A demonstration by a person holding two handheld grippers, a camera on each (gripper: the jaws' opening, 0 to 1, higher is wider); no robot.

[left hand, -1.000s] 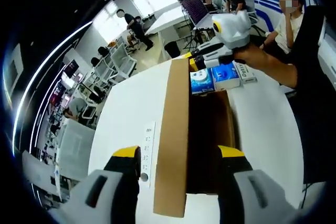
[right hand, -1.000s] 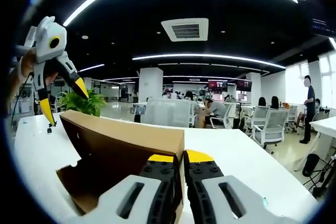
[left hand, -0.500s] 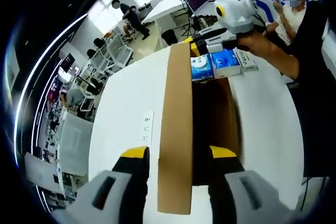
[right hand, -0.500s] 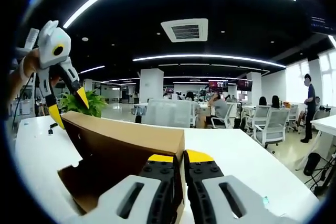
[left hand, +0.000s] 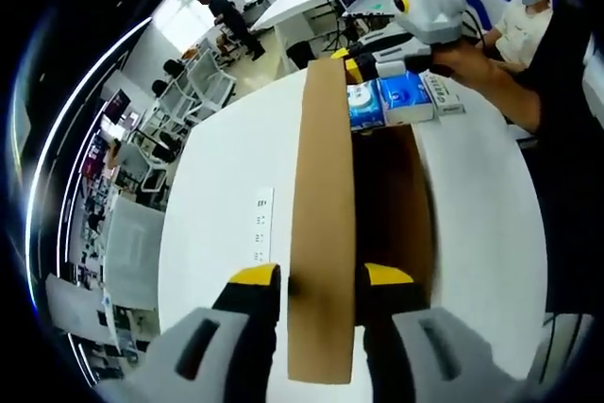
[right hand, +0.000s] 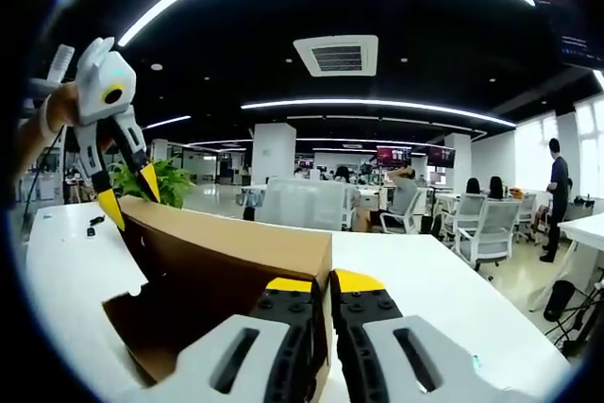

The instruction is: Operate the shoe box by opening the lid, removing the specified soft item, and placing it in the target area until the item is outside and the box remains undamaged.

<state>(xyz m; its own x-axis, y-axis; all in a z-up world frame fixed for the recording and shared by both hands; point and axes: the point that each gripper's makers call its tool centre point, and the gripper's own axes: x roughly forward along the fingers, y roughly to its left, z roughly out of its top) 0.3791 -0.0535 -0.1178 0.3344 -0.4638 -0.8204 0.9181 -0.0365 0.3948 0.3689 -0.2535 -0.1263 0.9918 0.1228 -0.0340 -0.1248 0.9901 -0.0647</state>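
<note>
The brown cardboard shoe box (left hand: 392,195) lies on a white table (left hand: 226,167) with its lid (left hand: 321,167) raised on edge. My left gripper (left hand: 321,282) is open, a jaw on either side of the lid's near end and close to it. At the lid's far end my right gripper (left hand: 363,65) is shut on the lid. In the right gripper view, my right gripper (right hand: 323,282) pinches the lid's (right hand: 226,233) corner, and the left gripper (right hand: 131,197) straddles the far corner. The box's inside is dark.
Blue tissue packs (left hand: 392,101) lie just beyond the box. A white power strip (left hand: 261,224) lies on the table left of the lid. A seated person (left hand: 528,7) is at the table's far right. A plant (right hand: 175,193) and office chairs (right hand: 481,224) stand around.
My left gripper's jaws have narrowed around the lid and come forward along it. The right gripper has kept its hold and the lid stays raised.
</note>
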